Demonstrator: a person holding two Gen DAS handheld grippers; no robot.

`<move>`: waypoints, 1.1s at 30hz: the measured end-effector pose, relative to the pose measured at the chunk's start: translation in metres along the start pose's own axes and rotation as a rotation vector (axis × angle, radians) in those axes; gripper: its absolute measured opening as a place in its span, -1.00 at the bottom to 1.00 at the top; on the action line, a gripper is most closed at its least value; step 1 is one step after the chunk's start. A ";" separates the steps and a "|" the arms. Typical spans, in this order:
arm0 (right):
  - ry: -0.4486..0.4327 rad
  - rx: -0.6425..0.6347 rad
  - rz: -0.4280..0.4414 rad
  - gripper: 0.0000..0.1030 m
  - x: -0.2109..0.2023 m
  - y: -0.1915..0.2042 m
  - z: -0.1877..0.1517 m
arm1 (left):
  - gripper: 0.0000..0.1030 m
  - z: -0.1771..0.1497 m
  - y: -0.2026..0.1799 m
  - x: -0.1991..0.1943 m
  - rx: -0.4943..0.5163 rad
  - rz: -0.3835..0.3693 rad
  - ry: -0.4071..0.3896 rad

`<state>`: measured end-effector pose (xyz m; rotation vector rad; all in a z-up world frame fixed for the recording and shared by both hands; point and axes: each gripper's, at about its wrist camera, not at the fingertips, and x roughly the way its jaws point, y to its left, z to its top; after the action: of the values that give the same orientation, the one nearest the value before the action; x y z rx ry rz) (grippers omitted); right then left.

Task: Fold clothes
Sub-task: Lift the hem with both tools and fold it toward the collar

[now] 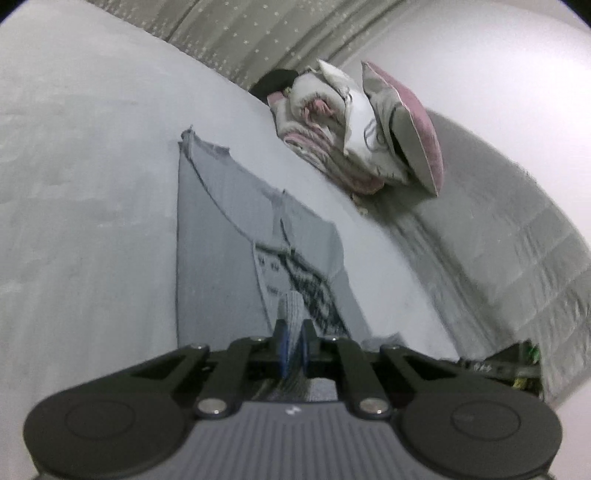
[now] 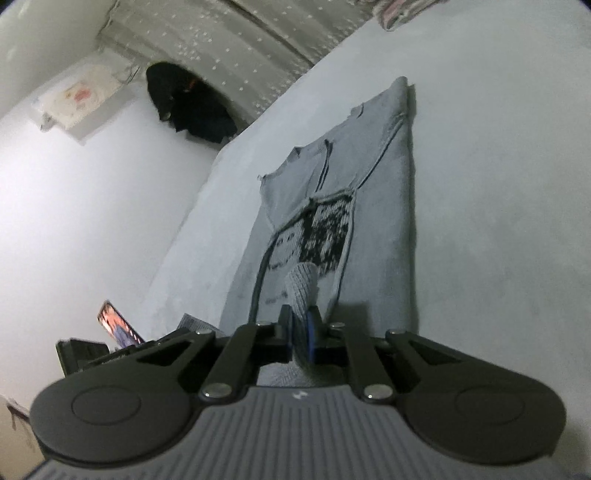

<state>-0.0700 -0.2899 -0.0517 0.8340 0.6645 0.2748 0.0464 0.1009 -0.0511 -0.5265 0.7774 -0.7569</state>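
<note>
Pale grey-white bed sheet (image 1: pixel 85 206) filling most of both views, faintly rumpled; grey knitted sweater with a black-and-white patterned panel (image 1: pixel 221 229) lying flat along the middle of the frame, running from lower centre toward the upper middle, sleeves folded in over the body; same sweater (image 2: pixel 384 206) centre-right in the right wrist view. Left gripper (image 1: pixel 294 345) at lower centre, jaws pressed together on a ribbed edge of the knit, blue pads (image 1: pixel 283 350) either side of the fabric; right gripper (image 2: pixel 301 332) likewise at lower centre, jaws pinching a bunched hem of the sweater. Pile of pink-and-white pillows and folded bedding (image 1: pixel 354 125) at upper right of the left view; grey curtain with small pale dots (image 1: pixel 266 33) across the top; grey quilted cover (image 1: pixel 517 236) at right. Dark garment (image 2: pixel 188 103) hanging at upper left of the right view against a white wall (image 2: pixel 74 206); lit phone screen (image 2: pixel 118 325) at lower left.
</note>
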 end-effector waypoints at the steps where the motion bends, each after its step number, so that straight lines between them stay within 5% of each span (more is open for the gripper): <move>1: -0.002 0.021 0.006 -0.81 0.002 -0.003 0.004 | -0.86 0.004 0.001 0.003 -0.012 -0.004 -0.006; 18: -0.079 0.129 0.082 -0.81 0.029 -0.037 0.069 | -0.86 0.056 0.050 0.070 -0.144 -0.025 -0.076; 25: -0.118 0.170 0.110 -0.81 0.035 -0.053 0.077 | -0.86 0.067 0.061 0.086 -0.168 -0.093 -0.127; 29: -0.126 0.186 0.100 -0.81 0.039 -0.062 0.075 | -0.86 0.063 0.070 0.102 -0.155 -0.017 -0.109; 33: -0.094 0.126 -0.008 -0.81 0.050 -0.059 0.068 | -0.85 0.057 0.070 0.112 -0.101 0.061 -0.092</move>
<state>0.0100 -0.3453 -0.0852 0.9593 0.6013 0.1869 0.1726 0.0674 -0.1114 -0.6220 0.7459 -0.6351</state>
